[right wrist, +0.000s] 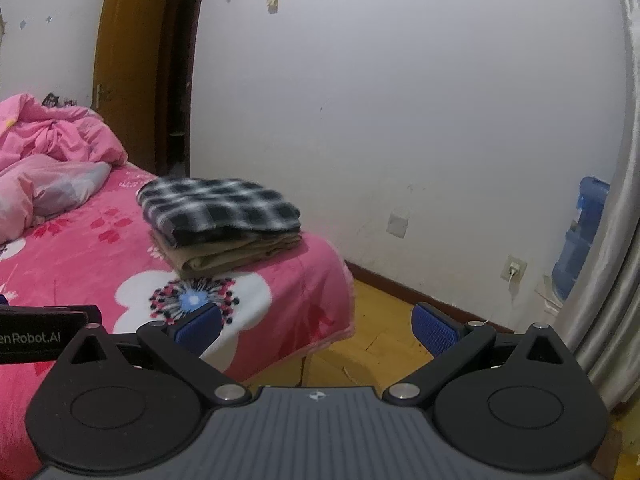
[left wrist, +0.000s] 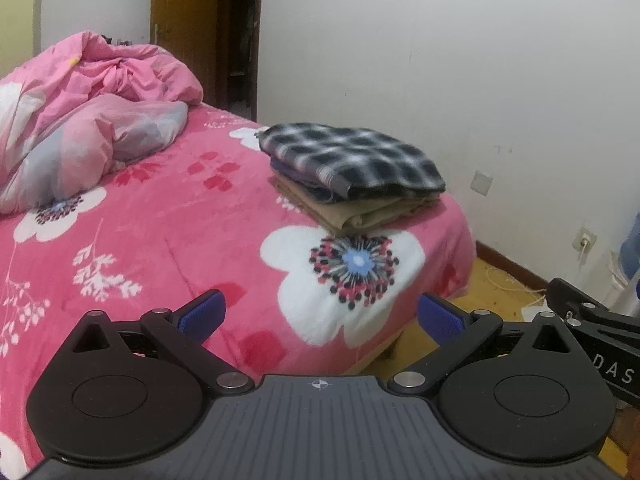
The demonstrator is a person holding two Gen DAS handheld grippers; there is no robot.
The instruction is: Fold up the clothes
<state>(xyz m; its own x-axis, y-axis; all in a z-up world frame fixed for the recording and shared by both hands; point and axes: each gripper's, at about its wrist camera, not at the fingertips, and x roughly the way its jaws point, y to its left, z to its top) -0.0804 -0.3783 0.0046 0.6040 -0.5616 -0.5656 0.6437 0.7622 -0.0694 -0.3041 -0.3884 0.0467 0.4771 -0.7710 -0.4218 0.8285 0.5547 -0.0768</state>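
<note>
My left tongs point(left wrist: 322, 316) and right tongs point(right wrist: 318, 326) both gape, empty. Folded clothes stack point(left wrist: 352, 176) at 12 o'clock on bed point(left wrist: 168, 216); middle layer mostly hidden under plaid.

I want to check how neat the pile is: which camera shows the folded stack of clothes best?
The left wrist view: the folded stack sits near the frame's centre, with the plaid top layer, a bluish one under it and the tan bottom layers distinguishable. The right wrist view shows the stack left of centre, plaid over tan, the bluish layer hardly visible.
</note>
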